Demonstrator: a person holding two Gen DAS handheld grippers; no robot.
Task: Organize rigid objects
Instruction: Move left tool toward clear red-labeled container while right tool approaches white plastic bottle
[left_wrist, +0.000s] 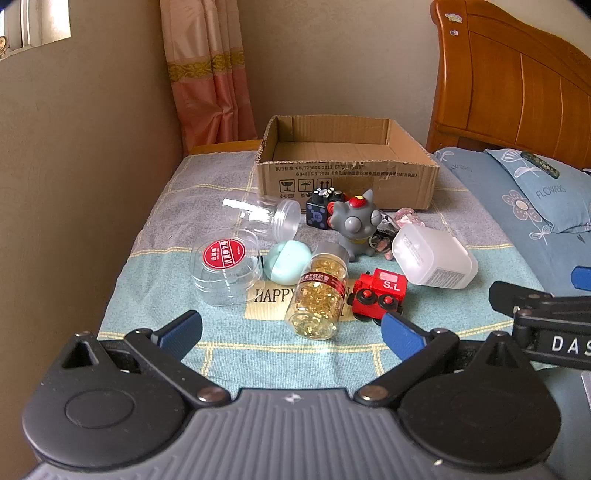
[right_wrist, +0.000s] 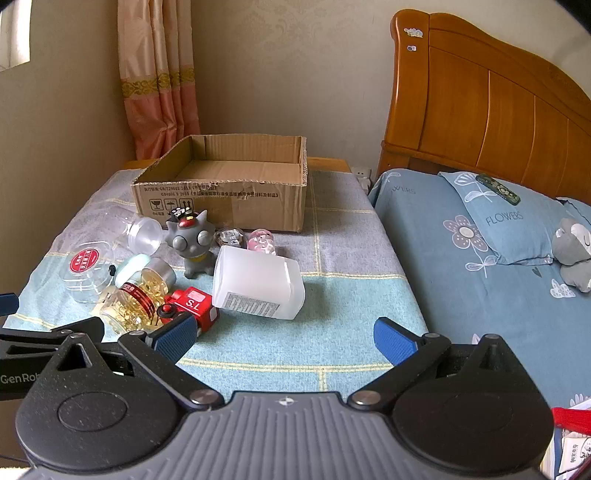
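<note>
The pill jar (left_wrist: 318, 291) lies on its side on the towel (left_wrist: 258, 354), nearest the left gripper (left_wrist: 291, 328), its silver cap pointing away toward the box (left_wrist: 347, 184). Glass or clear plastic, I cannot tell which; either way it is stiff, smooth and likely to roll, so a hold across the body at the red band looks safest. Beside it the red train (left_wrist: 378, 293) is blocky and light, easy to pinch by its flat sides. The white tub (right_wrist: 258, 282), also tipped over, is broad and probably hollow, best taken across its narrower faces. The clear jars (left_wrist: 225, 273) look thin and slick. The grey cat (left_wrist: 351, 227) stands upright near the box, which looks empty. Both the left gripper and the right gripper (right_wrist: 284, 334) hang released, jaws wide, nothing between them.
</note>
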